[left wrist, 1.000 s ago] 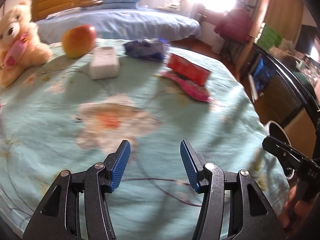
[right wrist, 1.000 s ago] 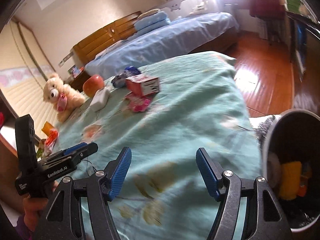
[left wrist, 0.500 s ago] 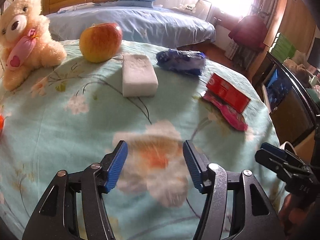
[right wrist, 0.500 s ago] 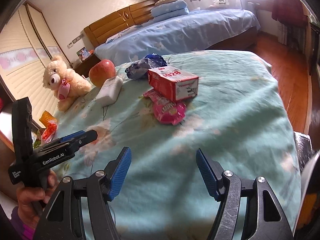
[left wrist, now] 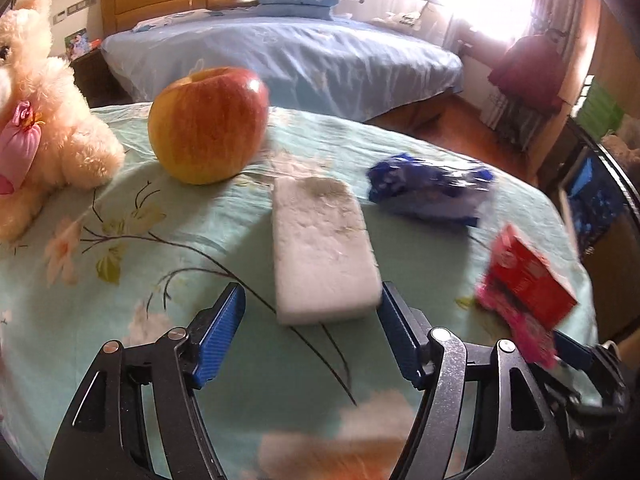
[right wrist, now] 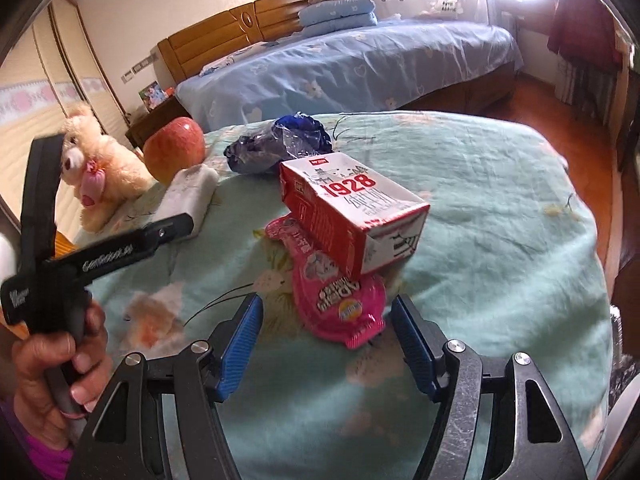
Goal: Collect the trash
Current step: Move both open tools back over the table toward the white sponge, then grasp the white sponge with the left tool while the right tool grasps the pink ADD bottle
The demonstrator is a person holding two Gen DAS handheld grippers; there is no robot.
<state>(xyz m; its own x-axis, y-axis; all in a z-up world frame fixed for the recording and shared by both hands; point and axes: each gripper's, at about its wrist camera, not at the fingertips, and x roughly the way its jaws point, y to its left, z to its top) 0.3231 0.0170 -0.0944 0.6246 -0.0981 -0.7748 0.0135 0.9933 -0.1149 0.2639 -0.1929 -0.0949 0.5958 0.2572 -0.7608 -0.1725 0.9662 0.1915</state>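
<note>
On the green flowered tablecloth lie a white foam block [left wrist: 322,248], a crumpled blue wrapper [left wrist: 430,190], a red and white carton [right wrist: 352,216] and a pink snack packet [right wrist: 340,292] under it. My left gripper [left wrist: 312,306] hovers just short of the white block's near end, its jaws opening with nothing pressed between them. My right gripper [right wrist: 326,314] stands open, and the pink packet's near end lies between its fingertips without being squeezed. The carton [left wrist: 528,276] and pink packet [left wrist: 516,316] also show at the right of the left wrist view.
A red-yellow apple [left wrist: 208,124] and a cream teddy bear [left wrist: 44,120] sit at the cloth's far left. A person's hand [right wrist: 60,364] holds the left gripper's handle. Beyond the table stands a blue bed [right wrist: 352,64]; wooden floor [right wrist: 552,100] lies to the right.
Both grippers have moved forward over the cloth toward the trash, which now looms larger. The left jaws have widened. The bin seen earlier at the right has left the right wrist view.
</note>
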